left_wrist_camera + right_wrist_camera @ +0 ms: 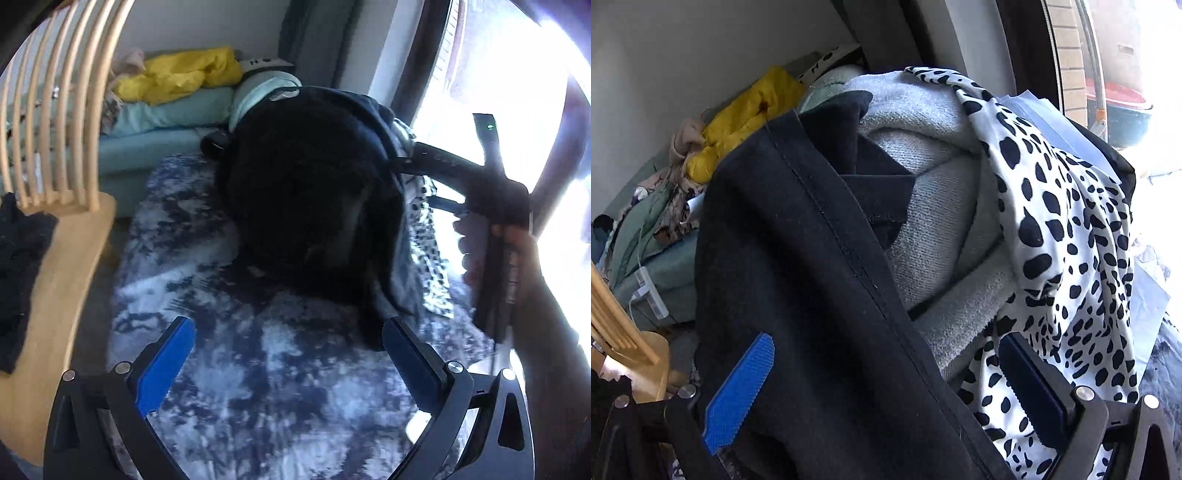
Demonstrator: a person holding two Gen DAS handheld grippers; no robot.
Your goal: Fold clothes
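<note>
A heap of clothes lies on a blue and white mottled blanket, with a black garment draped over the top. Under it show a grey knit sweater and a white cloth with black spots. My left gripper hangs open above the blanket, just short of the heap, holding nothing. My right gripper is open wide against the heap, with the black garment's edge lying between its jaws. In the left wrist view a hand holds the right gripper at the heap's right side.
A wooden chair stands at the left with a dark garment on its seat. Behind the heap are a teal couch and a yellow jacket. A bright window fills the right side.
</note>
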